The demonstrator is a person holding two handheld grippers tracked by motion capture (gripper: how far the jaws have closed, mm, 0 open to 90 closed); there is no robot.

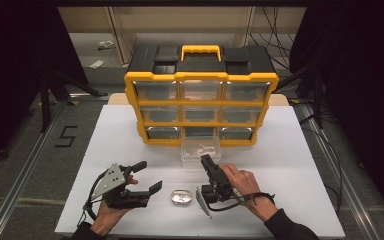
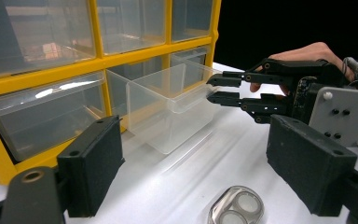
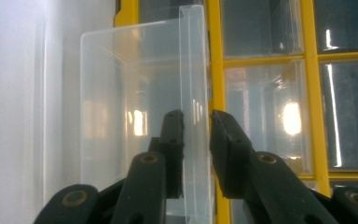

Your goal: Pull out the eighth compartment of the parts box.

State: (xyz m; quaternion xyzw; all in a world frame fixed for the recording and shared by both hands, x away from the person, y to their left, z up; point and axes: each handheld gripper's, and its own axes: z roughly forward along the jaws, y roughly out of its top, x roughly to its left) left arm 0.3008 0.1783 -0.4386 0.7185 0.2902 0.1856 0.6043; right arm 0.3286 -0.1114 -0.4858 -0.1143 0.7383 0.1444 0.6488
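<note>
Looking down from the high view, we see the yellow and black organizer with 9 clear drawers at the back of the white table. Its bottom-middle slot is empty, and the pulled-out clear drawer sits on the table just in front of that slot. Our right gripper straddles the drawer's front lip with both jaws; the pads seem to leave a thin gap beside the plastic, though the glare makes this hard to judge. Our left gripper hovers with jaws wide apart, holding nothing. Between the 2 grippers lies a small shiny metal piece.
</note>
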